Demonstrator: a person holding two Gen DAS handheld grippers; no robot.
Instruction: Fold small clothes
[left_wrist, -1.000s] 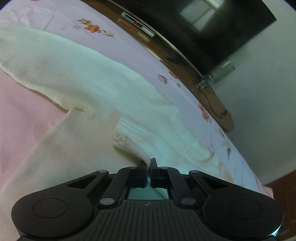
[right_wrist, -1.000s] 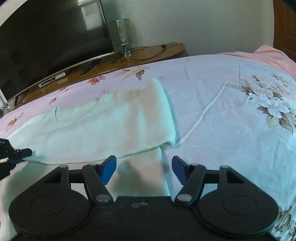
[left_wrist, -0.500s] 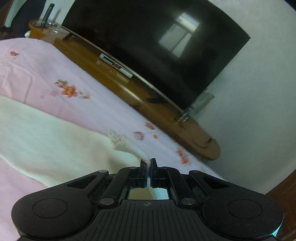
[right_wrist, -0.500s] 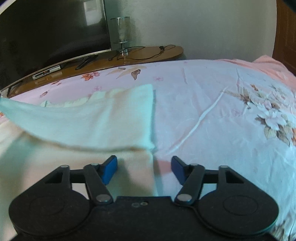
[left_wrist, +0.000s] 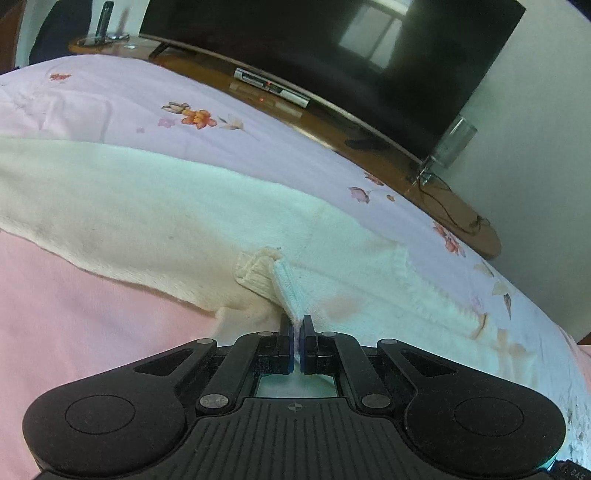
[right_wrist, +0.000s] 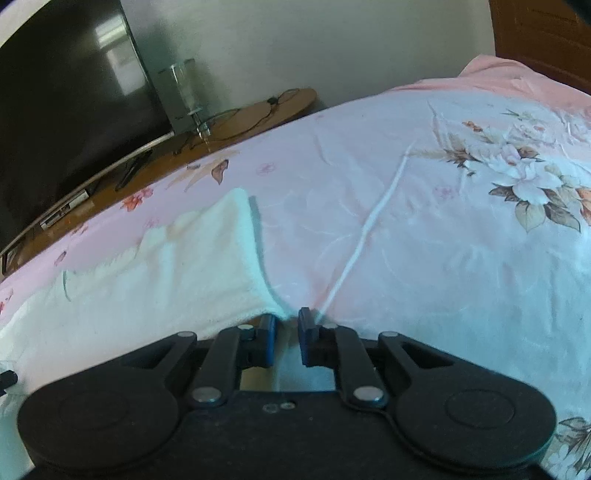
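Jaws on the left gripper (left_wrist: 295, 332) are clamping together on a ribbed cuff (left_wrist: 284, 284) of the cream garment (left_wrist: 147, 206), while the right gripper (right_wrist: 287, 325) is closing its jaws around the garment's folded corner (right_wrist: 275, 310), which is sitting between the blue pads (right_wrist: 269, 334); whether they are pressing on it yet is hard to tell. Holding the cuff pinched this way is probably letting the person carry the sleeve across the body of the garment, and the right side seems to be taking the hem corner so both ends can be moved together for a fold. That garment is lying spread on the floral pink bedsheet (right_wrist: 424, 240), stretching from nine o'clock toward the centre in both views. Only the left wrist view is showing the cuff doubled over just at twelve o'clock from the jaws. Only the right wrist view is showing the garment's straight side edge, running up toward eleven o'clock, and a thin white crease (right_wrist: 369, 225) in the sheet toward one o'clock. A dark television (left_wrist: 332, 55) is standing beyond the bed.
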